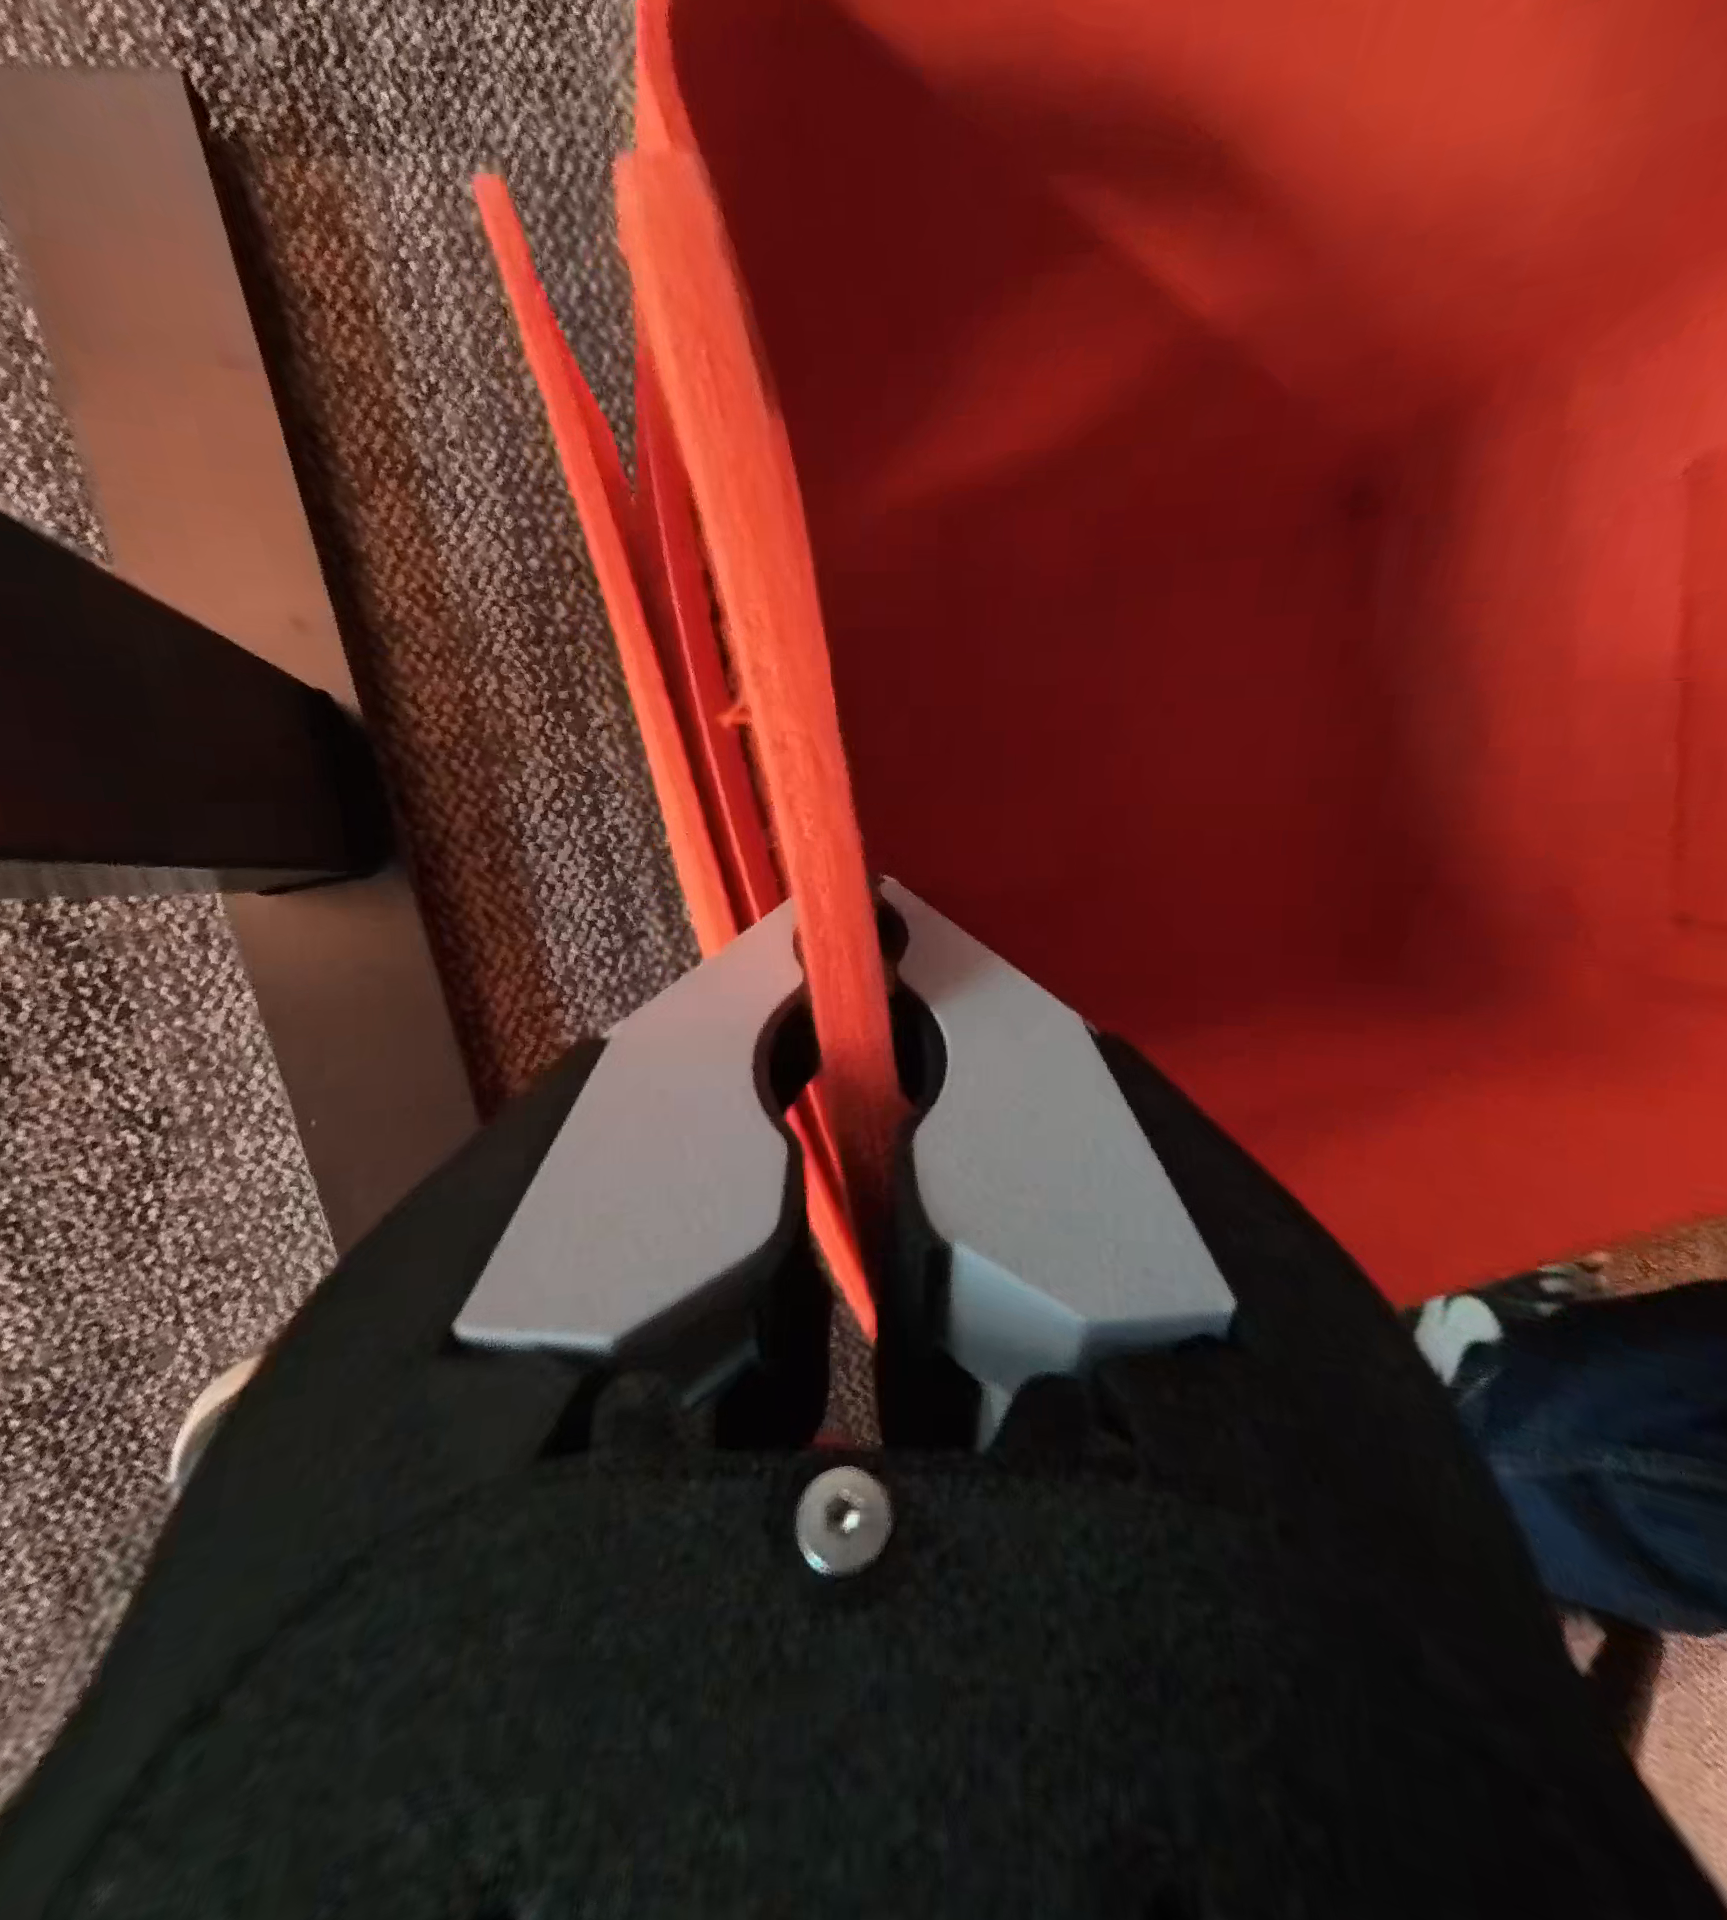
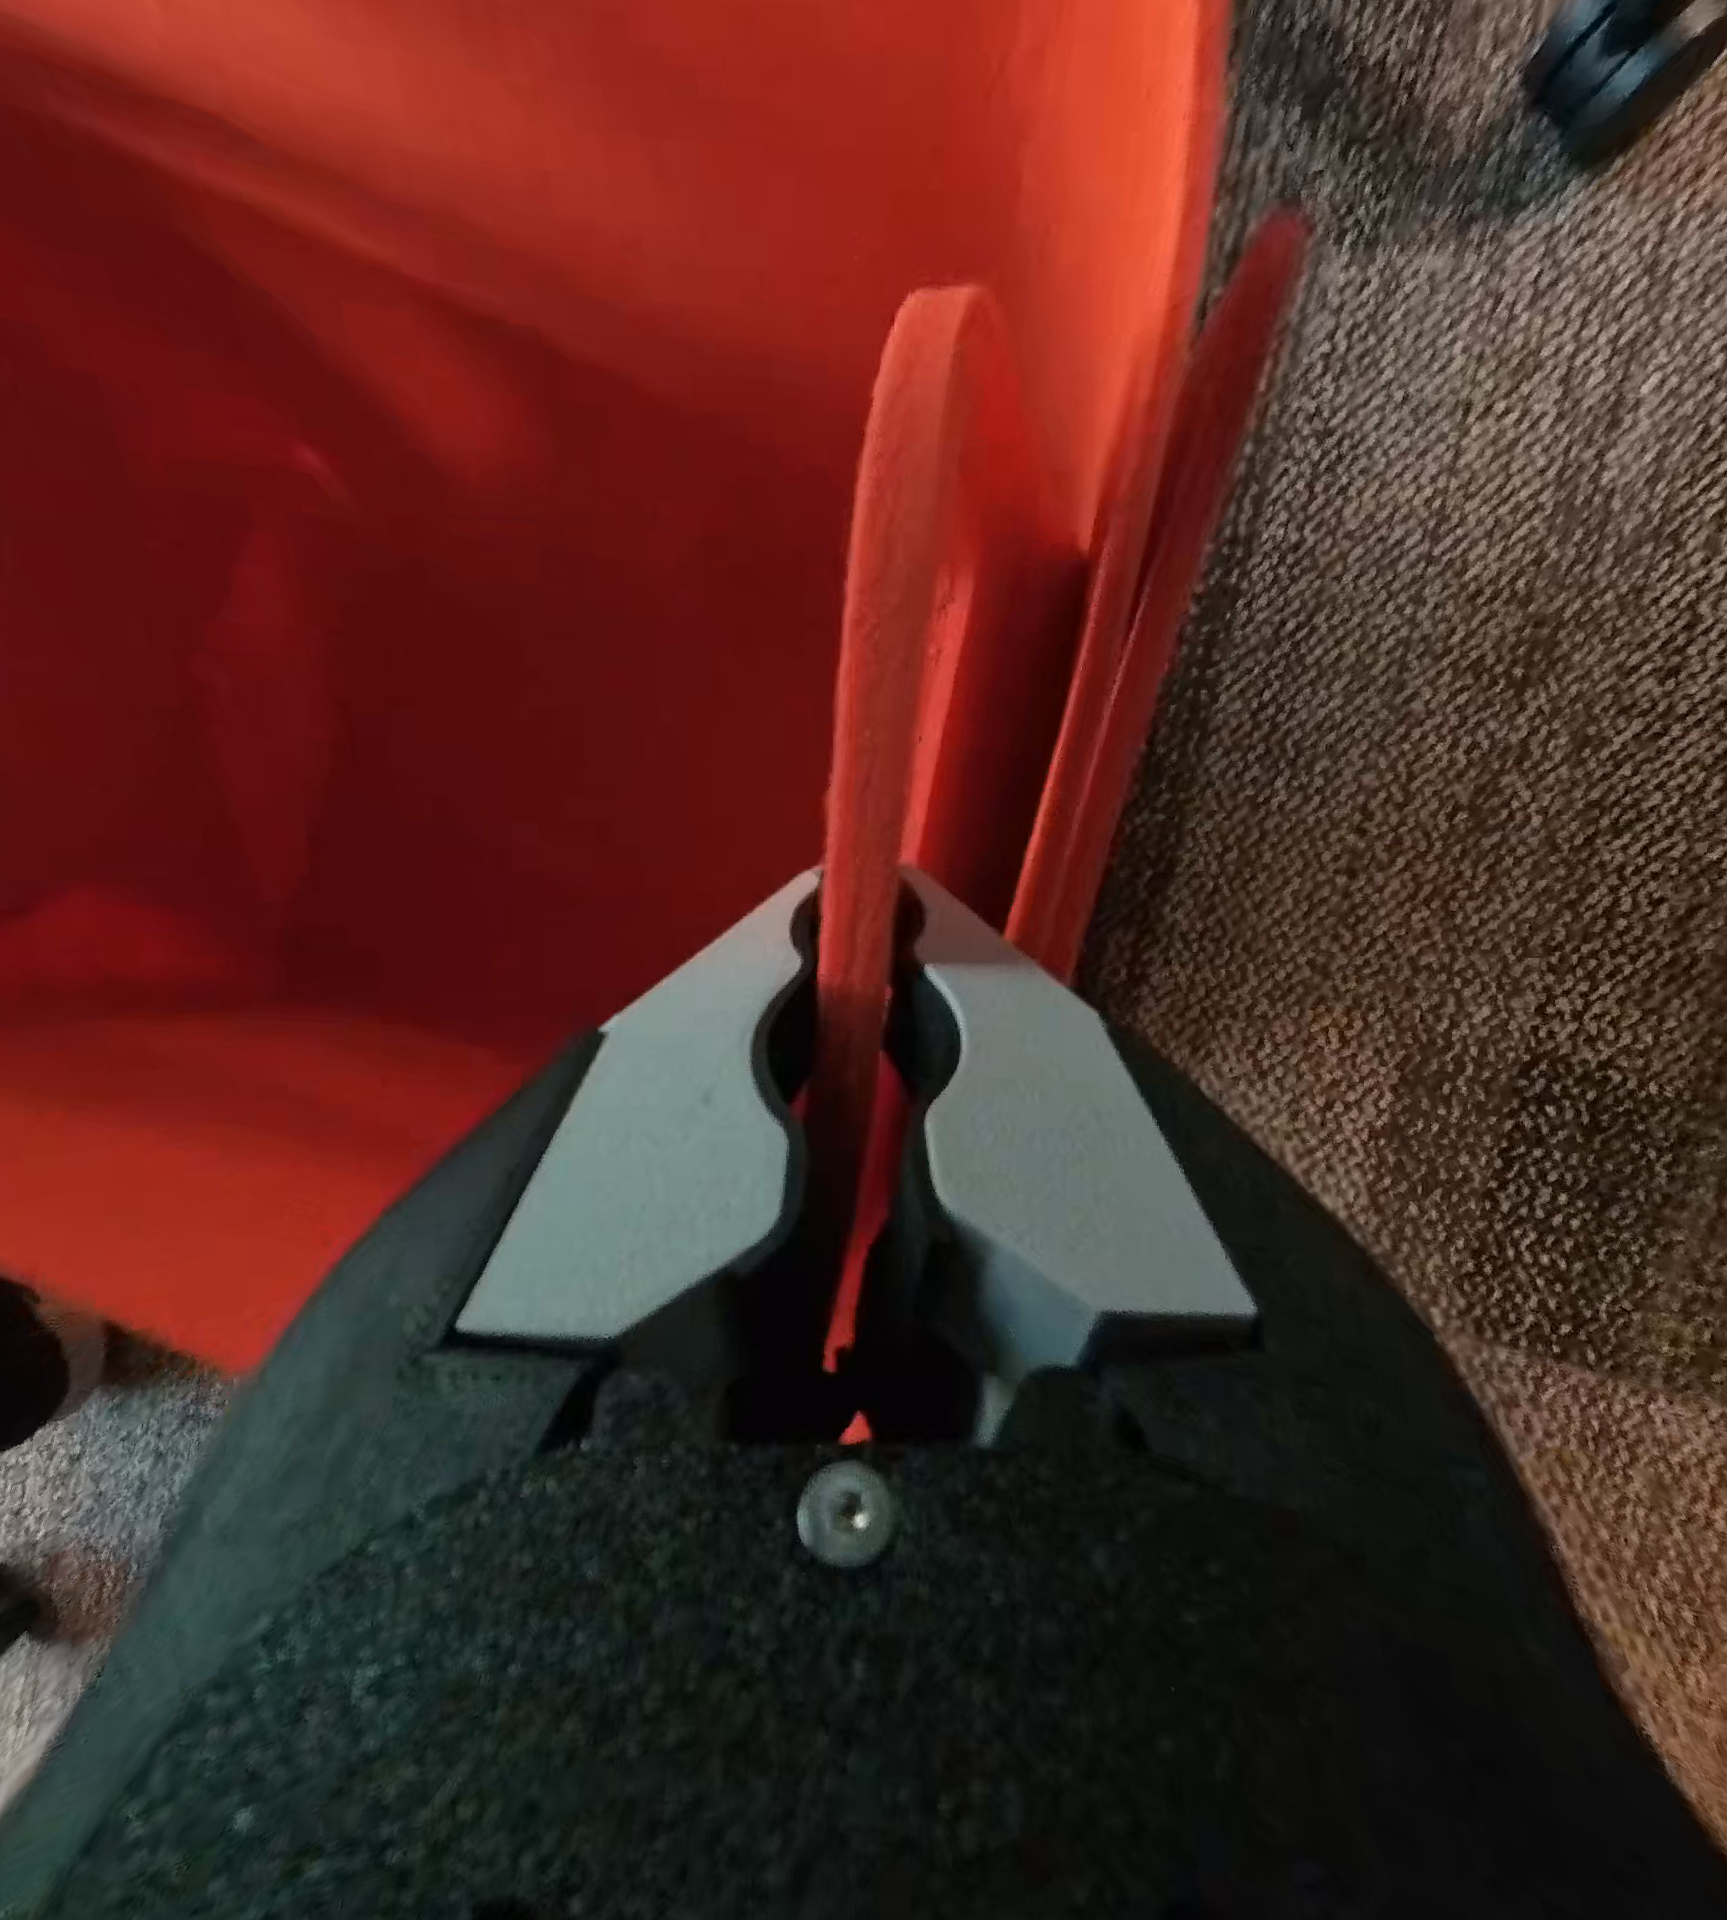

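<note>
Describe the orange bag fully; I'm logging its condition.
The orange bag looks like soft felt, held open above speckled carpet, its empty interior creased. The left tool and right tool are each shut on a flat strap at opposite rims. More straps hang outside.

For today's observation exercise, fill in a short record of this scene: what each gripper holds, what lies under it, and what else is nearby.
left gripper: shut on the edge of a red felt bag
right gripper: shut on a red strap of the bag
bag: open, inside in view from both sides
floor: speckled brown carpet
nearby: dark table leg; a person's blue-trousered leg
</note>
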